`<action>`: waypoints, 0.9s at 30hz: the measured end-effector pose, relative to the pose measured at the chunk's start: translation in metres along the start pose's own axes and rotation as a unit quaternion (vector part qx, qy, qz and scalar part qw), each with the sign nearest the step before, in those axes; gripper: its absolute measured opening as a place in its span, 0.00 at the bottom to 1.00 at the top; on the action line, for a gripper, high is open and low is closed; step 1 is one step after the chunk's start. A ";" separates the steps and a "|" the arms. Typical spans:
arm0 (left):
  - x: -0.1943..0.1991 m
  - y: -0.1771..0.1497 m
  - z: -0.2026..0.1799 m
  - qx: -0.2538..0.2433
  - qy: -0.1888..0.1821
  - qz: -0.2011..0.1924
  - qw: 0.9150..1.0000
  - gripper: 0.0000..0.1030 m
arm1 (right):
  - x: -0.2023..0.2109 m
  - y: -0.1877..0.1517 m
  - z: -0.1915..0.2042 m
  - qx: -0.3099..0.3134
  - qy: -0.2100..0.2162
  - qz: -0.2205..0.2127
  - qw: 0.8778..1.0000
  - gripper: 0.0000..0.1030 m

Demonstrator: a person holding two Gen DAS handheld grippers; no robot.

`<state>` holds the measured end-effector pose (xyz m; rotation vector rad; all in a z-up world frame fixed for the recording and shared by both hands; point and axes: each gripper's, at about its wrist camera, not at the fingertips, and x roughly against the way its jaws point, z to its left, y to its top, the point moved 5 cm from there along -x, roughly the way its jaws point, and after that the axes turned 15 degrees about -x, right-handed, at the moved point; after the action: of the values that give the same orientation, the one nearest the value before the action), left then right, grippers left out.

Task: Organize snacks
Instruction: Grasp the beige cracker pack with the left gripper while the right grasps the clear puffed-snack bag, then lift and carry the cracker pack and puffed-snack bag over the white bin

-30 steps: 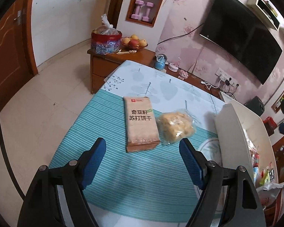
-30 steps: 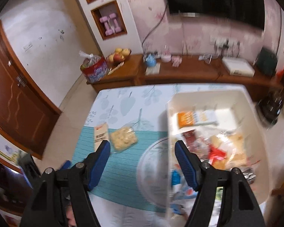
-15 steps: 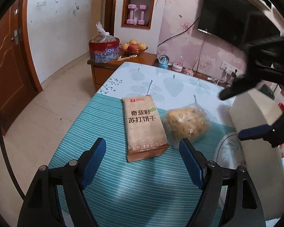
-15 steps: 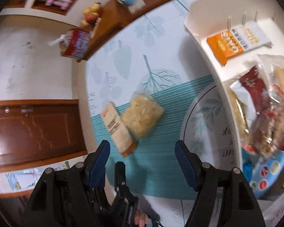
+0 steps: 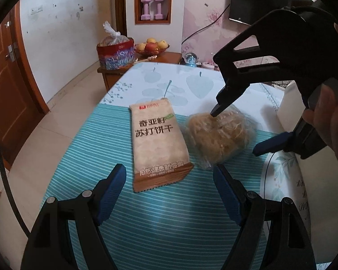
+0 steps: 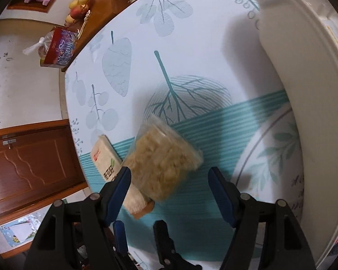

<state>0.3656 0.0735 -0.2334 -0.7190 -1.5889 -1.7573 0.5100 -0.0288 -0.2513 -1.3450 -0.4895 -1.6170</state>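
A tan soda-cracker pack (image 5: 157, 144) lies on the teal striped mat, and a clear bag of yellow snacks (image 5: 218, 137) lies just right of it. My left gripper (image 5: 169, 193) is open, low over the mat, near the cracker pack's near end. My right gripper (image 5: 234, 132) is open and comes down from the right, its fingers either side of the yellow bag. In the right wrist view the yellow bag (image 6: 166, 164) lies between the open fingers of the right gripper (image 6: 169, 189), with the cracker pack (image 6: 115, 171) at its left.
A white snack bin (image 6: 304, 72) stands on the table's right side. A wooden sideboard (image 5: 142, 65) behind the table carries a red bagged box and a fruit bowl. The left table edge drops to tiled floor. A brown door is at the far left.
My right gripper has swung away from the white bin and come down over the yellow snack bag. My left gripper has moved closer to the cracker pack.
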 end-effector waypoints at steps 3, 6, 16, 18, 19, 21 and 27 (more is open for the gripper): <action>-0.009 -0.003 -0.001 0.002 0.000 0.015 1.000 0.76 | -0.005 0.007 0.001 0.009 -0.017 -0.021 1.000 0.71; -0.016 -0.005 -0.001 0.006 -0.009 0.030 1.000 0.76 | -0.004 0.008 0.008 0.027 -0.019 -0.030 0.999 0.71; -0.024 0.001 -0.003 0.001 0.004 0.038 0.999 0.76 | -0.008 0.006 0.033 0.126 -0.047 -0.089 0.987 0.70; -0.024 0.002 -0.002 0.002 0.004 0.037 0.999 0.76 | -0.009 0.006 0.038 0.148 -0.053 -0.100 0.982 0.70; -0.023 0.001 -0.002 0.003 0.005 0.037 0.999 0.72 | -0.010 0.006 0.040 0.164 -0.056 -0.105 0.979 0.70; -0.023 0.001 0.001 0.008 0.010 0.034 0.999 0.64 | -0.010 0.005 0.041 0.181 -0.058 -0.113 0.975 0.70; -0.020 0.000 0.007 0.007 0.012 0.031 0.999 0.54 | -0.008 0.002 0.041 0.218 -0.052 -0.130 0.966 0.66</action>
<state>0.3784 0.0821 -0.2481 -0.7310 -1.5440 -1.7027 0.5334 0.0052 -0.2460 -1.0641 -1.0571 -1.5300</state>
